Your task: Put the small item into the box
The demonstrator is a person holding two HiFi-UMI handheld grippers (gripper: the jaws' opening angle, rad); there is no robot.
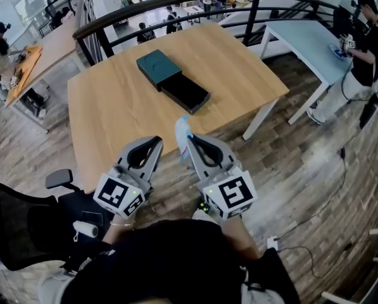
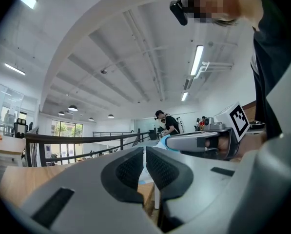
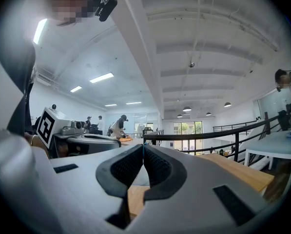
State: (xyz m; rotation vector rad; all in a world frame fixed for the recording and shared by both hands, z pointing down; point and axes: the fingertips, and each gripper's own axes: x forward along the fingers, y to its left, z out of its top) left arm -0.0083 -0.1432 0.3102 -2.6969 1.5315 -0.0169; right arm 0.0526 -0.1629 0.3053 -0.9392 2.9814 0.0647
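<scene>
A dark teal box [image 1: 158, 68] lies at the far middle of the wooden table [image 1: 113, 106], with its black open part [image 1: 186, 94] pulled out toward me. Close to my body, at the table's near edge, my right gripper [image 1: 190, 139] is shut on a small light-blue and white packet [image 1: 182, 130] that sticks up from its tips. In the right gripper view the jaws [image 3: 143, 147] meet on a thin sliver of it. Beside it, my left gripper [image 1: 156, 143] is shut with nothing held; its own view shows the jaws [image 2: 145, 152] nearly touching and the packet [image 2: 163, 140] beyond.
A black office chair [image 1: 24, 227] stands at my lower left. A curved black railing [image 1: 176, 2] runs behind the table. A white table [image 1: 306, 43] with a person [image 1: 369, 43] at it stands at the right. Cables lie on the wooden floor [image 1: 315, 189].
</scene>
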